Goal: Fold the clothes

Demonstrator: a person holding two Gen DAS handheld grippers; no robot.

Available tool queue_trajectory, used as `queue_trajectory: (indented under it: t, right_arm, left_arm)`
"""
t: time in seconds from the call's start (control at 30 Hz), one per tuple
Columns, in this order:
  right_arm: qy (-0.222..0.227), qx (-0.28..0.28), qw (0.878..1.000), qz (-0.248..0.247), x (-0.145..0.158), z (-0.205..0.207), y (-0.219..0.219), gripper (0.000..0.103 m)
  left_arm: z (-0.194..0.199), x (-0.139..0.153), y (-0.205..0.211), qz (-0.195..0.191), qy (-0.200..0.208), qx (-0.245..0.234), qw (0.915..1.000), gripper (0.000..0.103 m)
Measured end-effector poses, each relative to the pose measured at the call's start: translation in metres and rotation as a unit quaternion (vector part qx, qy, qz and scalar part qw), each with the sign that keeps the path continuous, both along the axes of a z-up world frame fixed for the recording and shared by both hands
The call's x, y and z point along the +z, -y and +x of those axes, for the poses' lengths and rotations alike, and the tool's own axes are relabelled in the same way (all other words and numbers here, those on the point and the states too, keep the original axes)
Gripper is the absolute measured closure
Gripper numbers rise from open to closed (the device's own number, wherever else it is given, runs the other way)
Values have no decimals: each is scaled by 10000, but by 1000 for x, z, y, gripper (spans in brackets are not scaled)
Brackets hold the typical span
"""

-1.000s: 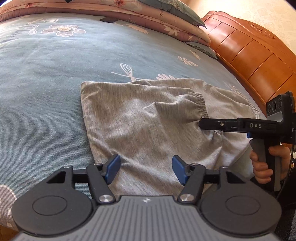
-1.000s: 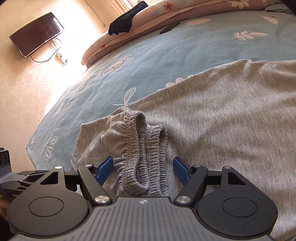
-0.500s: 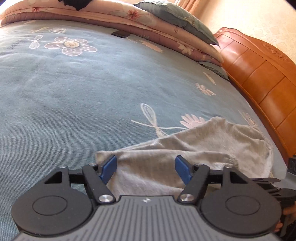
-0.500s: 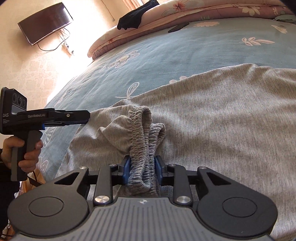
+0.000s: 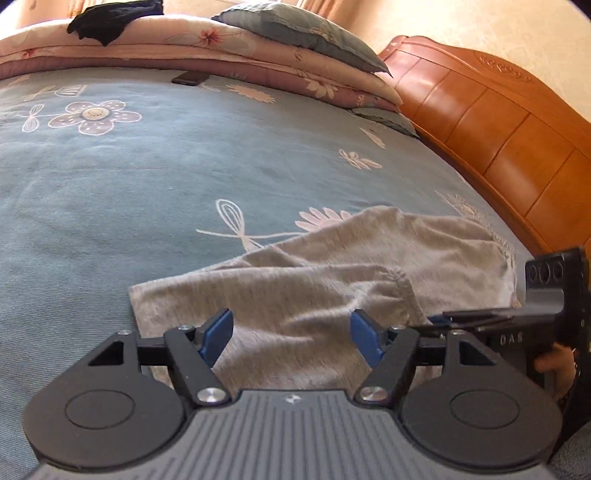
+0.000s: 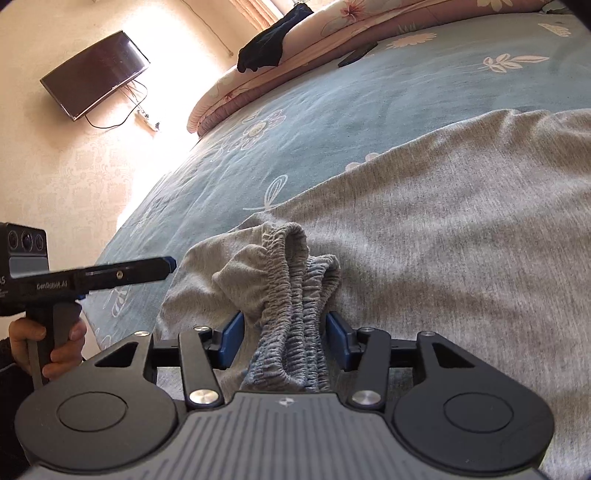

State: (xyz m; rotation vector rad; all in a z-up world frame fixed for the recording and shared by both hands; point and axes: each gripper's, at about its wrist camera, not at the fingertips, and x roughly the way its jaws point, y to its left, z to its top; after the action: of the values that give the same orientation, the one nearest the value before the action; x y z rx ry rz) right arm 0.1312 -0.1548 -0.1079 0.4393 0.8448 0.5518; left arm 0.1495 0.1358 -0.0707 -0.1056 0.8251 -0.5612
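grey garment on the bed, both grippers spread

the grey garment [image 6: 461, 229] lies on the blue flowered bedspread [image 5: 147, 177], near the edge closest to me and beside the wooden bed frame [image 5: 498, 122]. its gathered elastic waistband [image 6: 295, 317] is bunched into a ridge that stands up between the blue pads of my right gripper [image 6: 284, 341]. those jaws have just been opening: the pads now stand a little off the band on either side, not pressing it, with the band between them.

my left gripper [image 5: 291, 336] hangs over the garment's other end, where a fold of cloth lies in loose wrinkles. its jaws have just been opening too and stand wide apart, with nothing pinched; the cloth is below them. in the right wrist view my left hand [image 6: 48, 343] grips its handle off the bed's edge.

at the far side a black garment [image 5: 110, 22] lies on folded pink quilts [image 5: 221, 48], with a pillow [image 5: 295, 33] beside it. a television [image 6: 96, 74] hangs on the wall.
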Motion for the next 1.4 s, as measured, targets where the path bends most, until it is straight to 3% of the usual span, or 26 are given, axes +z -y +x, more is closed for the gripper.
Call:
queue_trajectory:
  t: [0.1,0.2,0.27,0.3,0.33,0.37,0.57,0.67,0.83,0.93,1.07,1.13,1.3,1.4]
  right_arm:
    - [44,-120,9999,-117,7,1,0,49]
    - [437,-187,9985,-282,25,1,5,49]
    - [657,-121,9973,-290,40,12,8,58]
    - [686,-49,9970,-358,46,22,6,77]
    - [674,96,9967,-451,50,34,0,87]
    - [704,273,9956,-550,52,47,-9,87]
    - [429,1336,9848,-1023,29,112,-74,88]
    - [654,1357,9783,-1425,16,126,-96,97]
    - [522,829,9868,-1286,28,135,-80,87]
    - [738,729,9865,-1267,48,108,-53,75]
    - [436,454,9927,-1030,59,62,-10,58]
    - [112,350,9971,-662,52,41,7,42]
    - [-753,103,9964,379,11,6,30,37]
    - [-664,-15,9968,451,1,-3,24,37]
  left_arm:
    - [-7,-16,16,252,-262,-118,9993,33]
    - [-11,-12,13,161,-106,4,9998,33]
    - [-9,-6,5,-74,45,156,9998,32]
    - [-6,-5,1,-162,84,249,9995,31]
    - [-1,-5,-2,-178,60,379,9991,31]
    - [5,-7,-5,-165,26,507,9986,31]
    - [14,-23,-17,-210,-216,741,9968,31]
    - [17,-22,-25,-126,-105,995,9949,29]
    - [23,-7,-31,-187,3,1147,9932,30]
    - [10,9,-26,-173,177,1012,9946,29]
    - [-14,17,-8,-157,176,662,9975,27]
    - [-30,17,6,-56,169,446,9988,26]
    - [-62,8,36,191,3,88,9998,25]
    - [-77,-3,48,316,-211,-49,9993,25]
